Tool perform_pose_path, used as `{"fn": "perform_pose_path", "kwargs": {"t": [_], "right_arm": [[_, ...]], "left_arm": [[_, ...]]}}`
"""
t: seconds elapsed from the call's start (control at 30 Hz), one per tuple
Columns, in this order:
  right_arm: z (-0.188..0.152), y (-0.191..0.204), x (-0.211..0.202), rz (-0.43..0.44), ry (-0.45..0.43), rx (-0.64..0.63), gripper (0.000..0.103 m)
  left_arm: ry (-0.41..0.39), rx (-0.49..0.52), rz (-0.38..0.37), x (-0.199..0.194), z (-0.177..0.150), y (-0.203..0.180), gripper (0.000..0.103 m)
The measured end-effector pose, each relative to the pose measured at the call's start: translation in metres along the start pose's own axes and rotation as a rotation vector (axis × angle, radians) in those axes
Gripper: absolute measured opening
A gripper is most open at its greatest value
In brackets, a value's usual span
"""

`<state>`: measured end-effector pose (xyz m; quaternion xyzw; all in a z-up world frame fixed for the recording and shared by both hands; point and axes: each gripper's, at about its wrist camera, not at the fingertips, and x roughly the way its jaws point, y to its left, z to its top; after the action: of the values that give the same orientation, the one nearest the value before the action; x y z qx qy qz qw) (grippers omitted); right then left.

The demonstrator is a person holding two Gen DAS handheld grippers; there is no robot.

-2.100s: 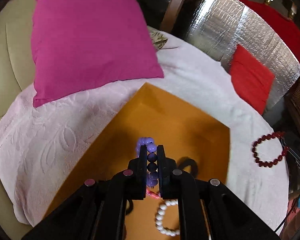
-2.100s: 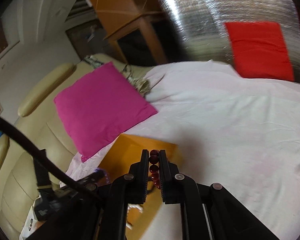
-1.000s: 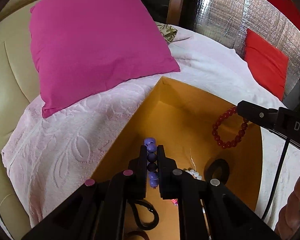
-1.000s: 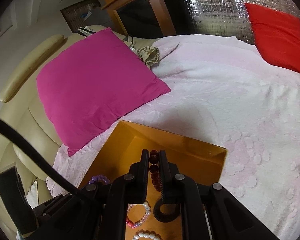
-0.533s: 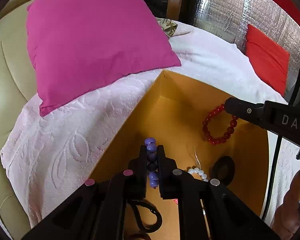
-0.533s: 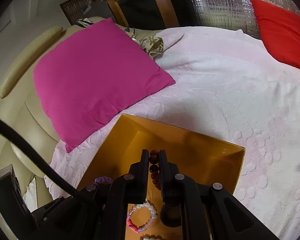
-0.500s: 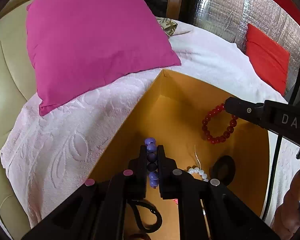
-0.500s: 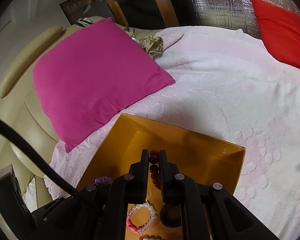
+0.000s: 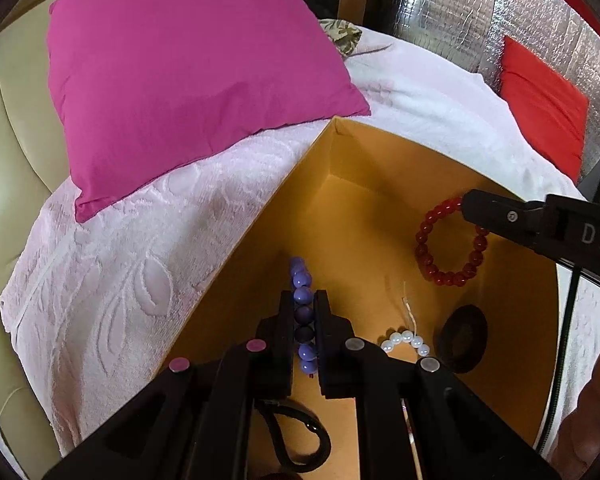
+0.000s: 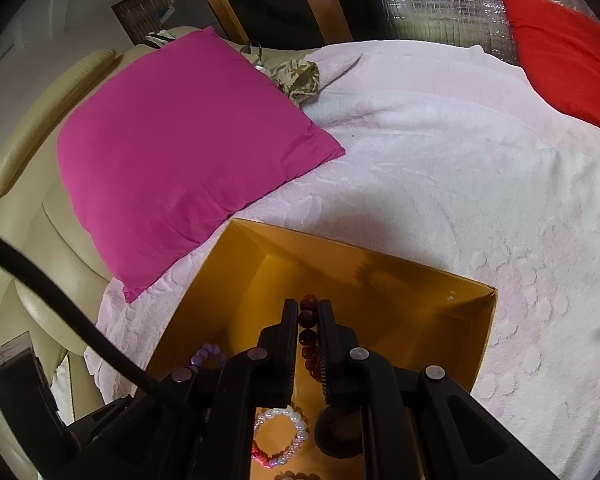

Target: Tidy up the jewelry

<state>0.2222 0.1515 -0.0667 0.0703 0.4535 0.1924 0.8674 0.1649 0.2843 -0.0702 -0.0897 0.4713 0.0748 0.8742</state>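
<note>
An open orange box (image 9: 360, 208) (image 10: 380, 276) lies on a pale pink blanket. My left gripper (image 9: 304, 300) is shut on a purple bead bracelet (image 9: 302, 280) and hangs over the box's left side. My right gripper (image 10: 309, 308) is shut on a dark red bead bracelet (image 10: 308, 338); in the left wrist view that red bracelet (image 9: 446, 276) dangles as a ring over the box's right part. On the box floor lie a white pearl bracelet (image 10: 296, 420), white beads (image 9: 406, 338), a thick black ring (image 9: 462, 338) and a thin black loop (image 9: 300, 436).
A magenta pillow (image 9: 188, 68) (image 10: 180, 144) rests on a cream sofa (image 9: 16, 128) just left of the box. A red cushion (image 9: 544, 104) (image 10: 560, 48) leans on a silver quilted panel (image 9: 460, 16) at the back right. A black cable (image 10: 52, 304) crosses the right wrist view.
The right gripper with the red bracelet has come lower and further in over the box. The left gripper has stayed in place holding the purple bracelet.
</note>
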Motion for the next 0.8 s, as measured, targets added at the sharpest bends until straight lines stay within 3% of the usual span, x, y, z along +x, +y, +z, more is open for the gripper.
{"fn": "perform_pose_path", "kwargs": {"t": [0.17, 0.37, 0.43, 0.5, 0.63, 0.7, 0.8], "right_arm": [[0.000, -0.010, 0.000, -0.021, 0.002, 0.036, 0.012], [-0.002, -0.017, -0.010, -0.027, -0.012, 0.057, 0.012], [-0.005, -0.018, -0.018, -0.034, -0.024, 0.053, 0.013], [-0.010, -0.021, -0.025, -0.048, -0.027, 0.041, 0.025], [-0.025, -0.026, -0.052, -0.086, -0.054, 0.006, 0.040], [-0.036, -0.029, -0.071, -0.125, -0.081, -0.031, 0.054], [-0.059, -0.033, -0.109, -0.180, -0.129, -0.081, 0.057]], "left_arm": [[0.010, -0.001, 0.004, 0.001, 0.001, 0.000, 0.011], [0.002, -0.004, 0.019, -0.003, 0.002, -0.003, 0.049], [-0.008, 0.000, 0.023, -0.006, 0.003, -0.004, 0.054], [-0.017, 0.000, 0.022, -0.008, 0.005, -0.006, 0.061], [-0.049, 0.021, 0.034, -0.020, 0.006, -0.014, 0.063], [-0.066, 0.049, 0.046, -0.029, 0.004, -0.021, 0.068], [-0.114, 0.093, 0.058, -0.052, -0.004, -0.030, 0.070]]}}
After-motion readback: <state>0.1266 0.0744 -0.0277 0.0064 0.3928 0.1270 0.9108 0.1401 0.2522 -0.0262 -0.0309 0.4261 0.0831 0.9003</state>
